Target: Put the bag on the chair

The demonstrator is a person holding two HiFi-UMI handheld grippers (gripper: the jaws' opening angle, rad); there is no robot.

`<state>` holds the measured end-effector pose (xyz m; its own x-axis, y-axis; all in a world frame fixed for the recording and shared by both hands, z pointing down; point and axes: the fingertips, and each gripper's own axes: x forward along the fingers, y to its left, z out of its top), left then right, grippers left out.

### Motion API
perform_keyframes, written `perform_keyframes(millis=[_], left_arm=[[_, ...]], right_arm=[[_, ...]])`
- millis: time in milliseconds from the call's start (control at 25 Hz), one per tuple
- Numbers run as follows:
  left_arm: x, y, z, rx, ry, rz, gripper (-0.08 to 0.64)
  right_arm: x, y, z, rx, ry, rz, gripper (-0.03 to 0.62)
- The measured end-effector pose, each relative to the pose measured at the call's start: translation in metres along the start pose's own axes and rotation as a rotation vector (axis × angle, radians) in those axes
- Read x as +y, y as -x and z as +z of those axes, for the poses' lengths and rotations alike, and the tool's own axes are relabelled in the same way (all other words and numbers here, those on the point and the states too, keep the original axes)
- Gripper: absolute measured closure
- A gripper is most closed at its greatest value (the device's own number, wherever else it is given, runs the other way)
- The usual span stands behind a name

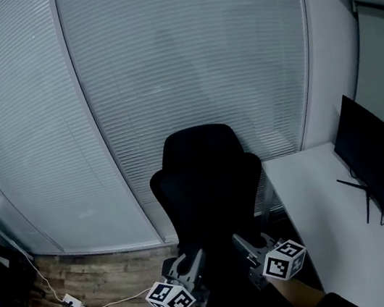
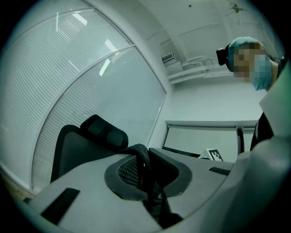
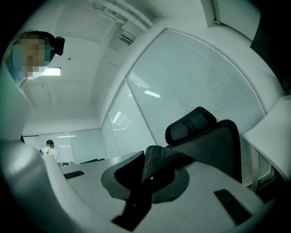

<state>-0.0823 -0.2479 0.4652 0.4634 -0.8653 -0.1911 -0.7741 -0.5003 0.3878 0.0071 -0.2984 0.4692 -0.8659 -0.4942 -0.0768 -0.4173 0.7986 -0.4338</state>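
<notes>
Two black mesh-textured bag straps [image 2: 141, 160], each pinched between jaws.

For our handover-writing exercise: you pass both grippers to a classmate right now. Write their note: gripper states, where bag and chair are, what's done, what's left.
Grippers: the left gripper is shut on a black mesh bag strap; the right gripper is shut on a bag strap too.
Things: the chair stands straight ahead, facing both grippers. The bag's body cannot be made out against the dark seat.
Done: bag gripped on both sides, held at the chair's front.
Left: probably lower it onto the seat, then open both jaws.
</notes>
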Motion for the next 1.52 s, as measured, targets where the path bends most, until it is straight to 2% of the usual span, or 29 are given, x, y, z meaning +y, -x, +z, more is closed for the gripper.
perform_keyframes(millis=[280, 480, 960, 1160, 1520], left_arm=[[0.03, -0.018, -0.003, 0.023, 0.017, 0.039, 0.514], [0.056, -0.029, -0.001, 0.047, 0.026, 0.0, 0.514], [0.128, -0.052, -0.008, 0.142, 0.068, -0.13, 0.514], [0.148, -0.056, -0.021, 0.186, 0.076, -0.152, 0.514], [0.164, -0.063, -0.05, 0.272, 0.032, -0.176, 0.514]], right_arm=[[-0.022, -0.025, -0.005, 0.019, -0.017, -0.005, 0.531], [-0.035, -0.048, -0.009, 0.013, -0.013, -0.055, 0.531], [-0.067, -0.098, -0.026, -0.003, 0.018, -0.238, 0.531], [-0.081, -0.11, -0.045, 0.012, 0.008, -0.296, 0.531], [-0.111, -0.119, -0.079, 0.076, 0.044, -0.39, 0.531]])
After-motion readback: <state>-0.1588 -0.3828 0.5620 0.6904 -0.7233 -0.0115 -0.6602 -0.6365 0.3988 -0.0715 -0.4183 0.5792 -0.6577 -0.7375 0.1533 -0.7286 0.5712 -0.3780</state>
